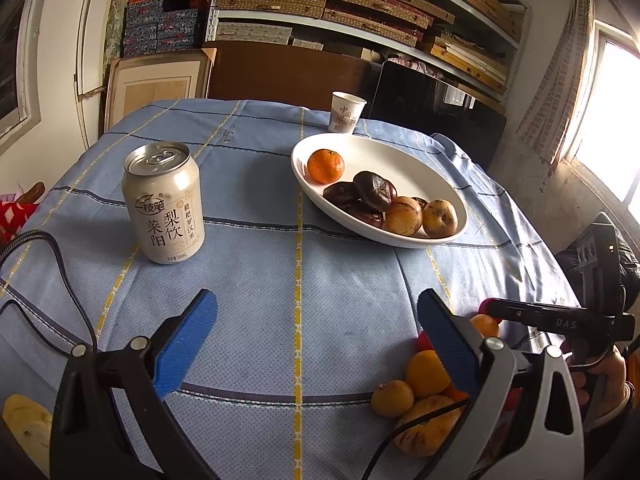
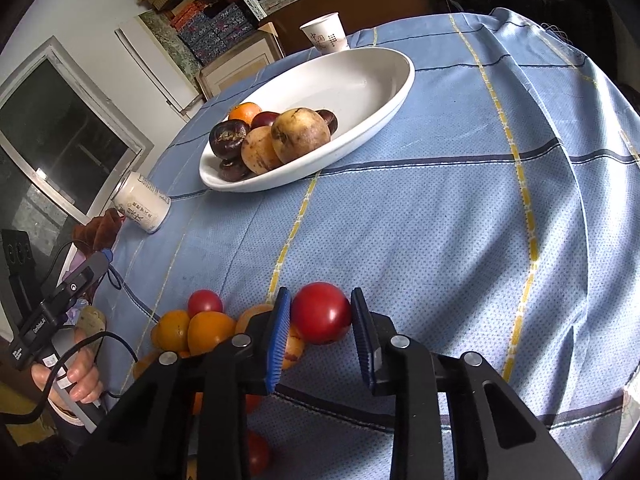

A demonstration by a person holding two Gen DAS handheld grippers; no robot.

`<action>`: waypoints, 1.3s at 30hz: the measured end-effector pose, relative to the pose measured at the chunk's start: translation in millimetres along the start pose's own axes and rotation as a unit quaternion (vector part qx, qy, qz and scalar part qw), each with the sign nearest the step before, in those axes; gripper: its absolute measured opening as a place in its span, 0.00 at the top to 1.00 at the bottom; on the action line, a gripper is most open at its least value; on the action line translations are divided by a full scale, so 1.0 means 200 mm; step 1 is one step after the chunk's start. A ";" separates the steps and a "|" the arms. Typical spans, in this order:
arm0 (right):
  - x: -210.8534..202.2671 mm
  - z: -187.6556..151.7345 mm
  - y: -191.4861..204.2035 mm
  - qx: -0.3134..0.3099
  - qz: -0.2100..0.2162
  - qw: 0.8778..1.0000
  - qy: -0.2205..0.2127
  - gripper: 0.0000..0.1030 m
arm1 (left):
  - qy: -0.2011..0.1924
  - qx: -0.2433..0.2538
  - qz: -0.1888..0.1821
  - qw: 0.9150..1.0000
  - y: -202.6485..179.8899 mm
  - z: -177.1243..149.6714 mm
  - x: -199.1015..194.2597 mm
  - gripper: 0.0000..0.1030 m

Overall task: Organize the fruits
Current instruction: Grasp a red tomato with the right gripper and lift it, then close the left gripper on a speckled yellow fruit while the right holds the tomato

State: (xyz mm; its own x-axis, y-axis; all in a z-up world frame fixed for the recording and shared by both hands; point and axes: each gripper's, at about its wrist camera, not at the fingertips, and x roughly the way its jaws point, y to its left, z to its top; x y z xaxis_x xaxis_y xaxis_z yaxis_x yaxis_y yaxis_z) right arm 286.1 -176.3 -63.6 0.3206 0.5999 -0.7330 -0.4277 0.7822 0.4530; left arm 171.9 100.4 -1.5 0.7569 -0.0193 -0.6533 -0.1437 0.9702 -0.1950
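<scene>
A white oval dish (image 1: 400, 152) (image 2: 360, 80) holds an orange (image 1: 325, 165), several dark brown fruits (image 1: 374, 190) and two yellow-brown ones (image 1: 440, 218). Loose oranges (image 1: 426, 372) (image 2: 208, 330) and small red fruits (image 2: 205, 302) lie piled on the blue cloth near the front edge. My right gripper (image 2: 320, 294) is shut on a red fruit (image 2: 320, 314) at the pile's right side, a blue pad against each flank. My left gripper (image 1: 318, 298) stands open above bare cloth, left of the pile, with nothing between its fingers.
A pale drink can (image 1: 164, 204) (image 2: 140, 208) stands at the left of the table. A paper cup (image 1: 346, 112) (image 2: 326, 38) sits just behind the dish. Cables trail by the left gripper. Shelves of boxes fill the wall behind.
</scene>
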 end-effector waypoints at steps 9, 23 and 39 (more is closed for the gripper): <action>-0.17 0.02 -0.04 0.030 0.107 0.991 -0.071 0.71 | 0.050 0.083 -0.089 0.991 -0.08 -0.09 -0.04 0.05; -0.28 0.02 0.06 -0.009 0.186 0.976 -0.115 0.71 | 0.091 0.169 -0.168 0.967 -0.22 -0.25 -0.08 0.50; -0.27 -0.01 0.09 -0.014 0.183 0.978 -0.101 0.71 | 0.110 0.207 -0.163 0.958 -0.23 -0.33 -0.08 0.56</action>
State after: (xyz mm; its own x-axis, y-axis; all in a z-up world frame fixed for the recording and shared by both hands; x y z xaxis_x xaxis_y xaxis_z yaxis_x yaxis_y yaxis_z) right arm 260.2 -194.6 -17.7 0.3004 0.8623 -0.4078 -0.5675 0.5052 0.6502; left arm 124.6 39.5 -30.9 0.5596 -0.3442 -0.7539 0.3774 0.9157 -0.1379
